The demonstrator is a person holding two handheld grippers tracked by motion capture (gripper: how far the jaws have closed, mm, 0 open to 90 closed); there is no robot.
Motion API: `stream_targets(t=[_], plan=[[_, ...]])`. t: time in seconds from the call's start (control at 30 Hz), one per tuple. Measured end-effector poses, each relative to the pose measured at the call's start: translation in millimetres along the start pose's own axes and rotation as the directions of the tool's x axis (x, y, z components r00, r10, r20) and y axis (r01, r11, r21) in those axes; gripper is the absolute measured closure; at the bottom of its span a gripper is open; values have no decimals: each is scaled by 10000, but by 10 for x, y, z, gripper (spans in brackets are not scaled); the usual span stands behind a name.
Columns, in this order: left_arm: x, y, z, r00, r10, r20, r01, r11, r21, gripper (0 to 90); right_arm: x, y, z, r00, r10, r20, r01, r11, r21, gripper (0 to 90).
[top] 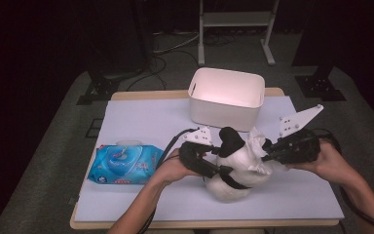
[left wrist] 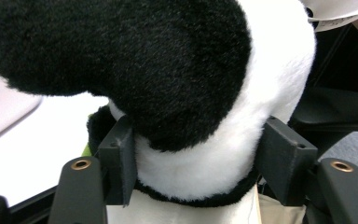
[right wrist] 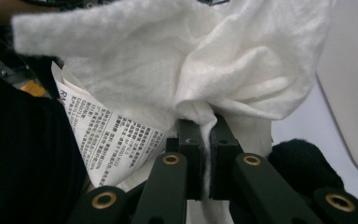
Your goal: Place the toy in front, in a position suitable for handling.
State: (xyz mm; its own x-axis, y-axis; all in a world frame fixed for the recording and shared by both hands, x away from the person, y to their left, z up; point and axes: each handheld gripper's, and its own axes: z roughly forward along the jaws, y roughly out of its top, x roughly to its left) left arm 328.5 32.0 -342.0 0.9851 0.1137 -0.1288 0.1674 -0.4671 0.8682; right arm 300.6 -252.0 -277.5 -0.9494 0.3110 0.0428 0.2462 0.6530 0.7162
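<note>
- My left gripper (top: 222, 170) reached in from the left, and its jaws stood on either side of the plush panda (top: 233, 168), their pads pressing into the white fur just above the black band; in the left gripper view the toy (left wrist: 200, 140) sat squarely between them.
- My right gripper (top: 267, 152) came in from the right with its jaws pressed together, pinching a white wipe (right wrist: 200, 65).
- The wipe (top: 257, 146) lay against the panda's right side, just beside its black ear (top: 231, 140).
- A printed label (right wrist: 107, 140) hung just left of my right gripper's jaws.
- The panda sat on the white table (top: 141, 122), near its front edge, with the white bin (top: 226, 99) behind it and a blue pack of wipes (top: 125, 164) to its left.
</note>
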Motion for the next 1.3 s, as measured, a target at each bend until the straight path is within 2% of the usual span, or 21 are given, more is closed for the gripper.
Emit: stream_targets(t=[0.03, 0.07, 0.27, 0.53, 0.67, 0.83, 0.93, 1.07, 1.1, 1.3], plan=[[0, 0, 0, 10000, 0, 0, 0, 10000, 0, 373, 0, 0, 0, 10000, 0, 0, 0, 10000, 0, 860], [3, 24, -32, 10000, 2, -77, -2, 10000, 36, 376, 1, 16, -4, 10000, 8, -40, -9, 9997, -224, 860], [-2, 26, -125, 9995, 128, -303, -122, 9997, 220, 385, -7, 53, 50, 9999, -25, -148, 18, 9989, -458, 861], [-41, 101, -226, 9990, 263, -371, -252, 9992, 298, 398, 9, 116, 15, 9999, -169, -29, 168, 9994, -288, 859], [-58, 97, -171, 9980, 459, -445, -422, 9960, 788, 398, 14, 178, 37, 9995, -328, -18, 328, 9995, 47, 859], [-84, 103, -112, 9979, 534, -363, -506, 9960, 735, 397, 14, 263, 47, 9992, -405, 28, 405, 9992, 73, 859], [-112, 134, -73, 9963, 800, -304, -769, 9927, 931, 397, 37, 351, 61, 9982, -600, 31, 600, 9981, 154, 858], [-103, 114, -47, 9967, 733, -347, -701, 9938, 865, 395, 58, 420, 120, 9966, -818, 106, 813, 9958, 422, 858], [-92, 100, -49, 9975, 624, -330, -597, 9951, 783, 396, 59, 417, 124, 9966, -812, 144, 805, 9957, 466, 858], [-86, 88, -48, 9978, 601, -270, -582, 9961, 670, 399, 51, 328, 78, 9979, -619, 179, 612, 9973, 412, 857]])
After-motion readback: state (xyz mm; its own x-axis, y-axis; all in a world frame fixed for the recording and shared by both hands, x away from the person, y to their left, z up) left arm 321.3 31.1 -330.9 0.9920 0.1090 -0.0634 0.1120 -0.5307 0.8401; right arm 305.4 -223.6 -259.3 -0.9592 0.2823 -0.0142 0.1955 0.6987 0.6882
